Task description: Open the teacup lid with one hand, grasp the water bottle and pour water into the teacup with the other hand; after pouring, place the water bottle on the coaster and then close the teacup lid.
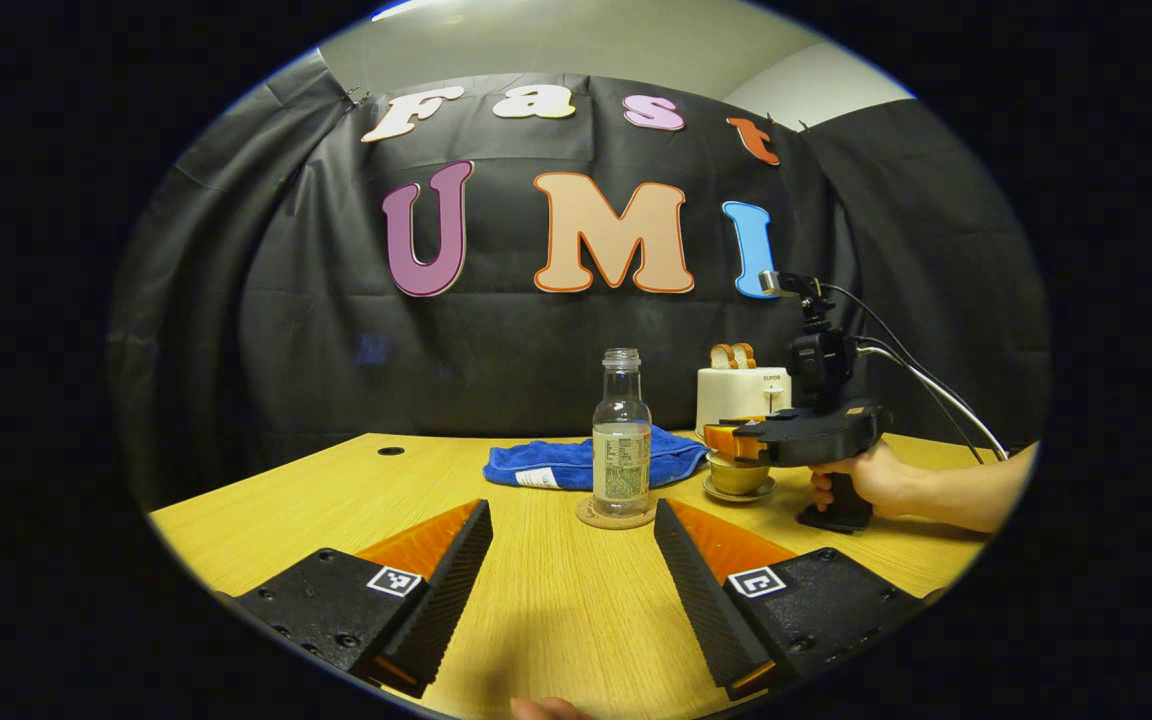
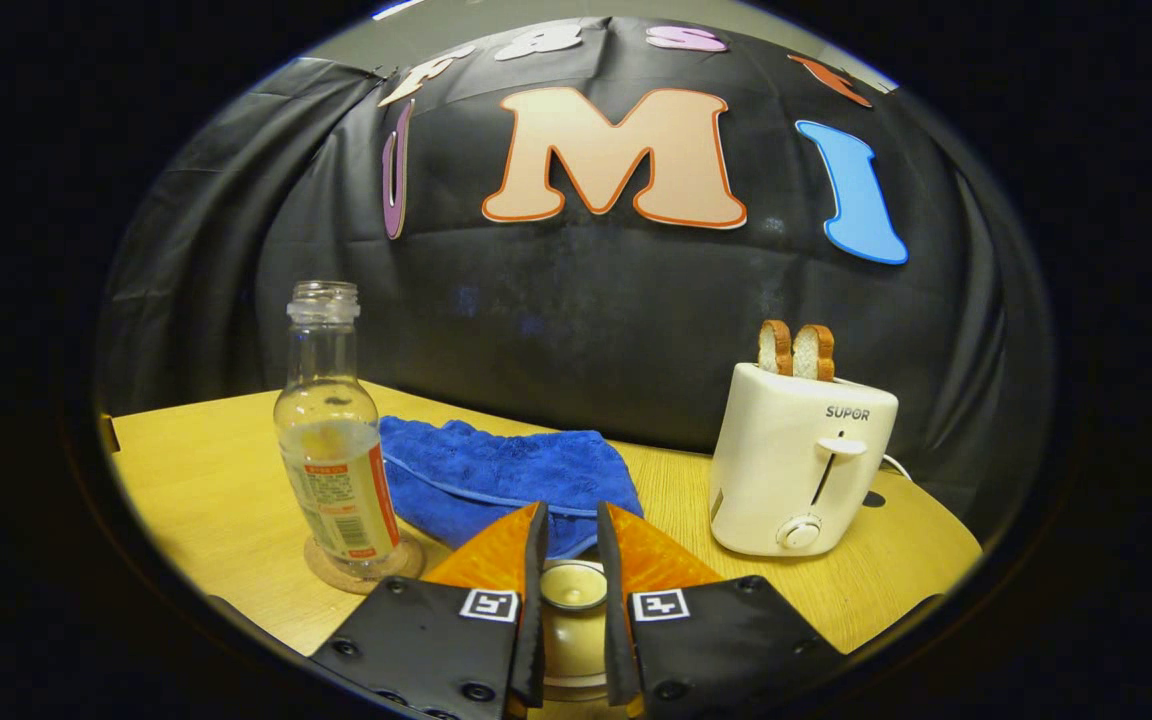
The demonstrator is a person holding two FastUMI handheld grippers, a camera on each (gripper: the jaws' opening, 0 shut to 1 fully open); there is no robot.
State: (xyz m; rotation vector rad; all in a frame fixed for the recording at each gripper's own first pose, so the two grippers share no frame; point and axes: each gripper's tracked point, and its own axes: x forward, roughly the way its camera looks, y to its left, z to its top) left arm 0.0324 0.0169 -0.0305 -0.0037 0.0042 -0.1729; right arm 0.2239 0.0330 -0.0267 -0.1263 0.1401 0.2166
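1. Clear water bottle [image 1: 621, 432], uncapped and labelled, stands upright on the coaster [image 1: 615, 516], partly filled.
2. Right gripper [image 2: 570, 590] has its fingers closed on the teacup lid [image 2: 573, 584]; the teacup [image 1: 738, 476] sits right of the bottle.
3. Left gripper [image 1: 572, 575] is wide open, empty, nearer than the bottle.

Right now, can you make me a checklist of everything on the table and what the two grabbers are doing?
Surface: wooden table, with a small round hole near the back left.
Job's things: water bottle upright on its coaster, no cap; teacup on a saucer, lid knob between the right jaws.
Clutter: blue cloth behind the bottle; toaster holding two bread slices.
Grippers: left gripper open, short of the bottle; right gripper closed around the lid knob.
Cables: wires trail from the right gripper.
Surroundings: black cloth wall.
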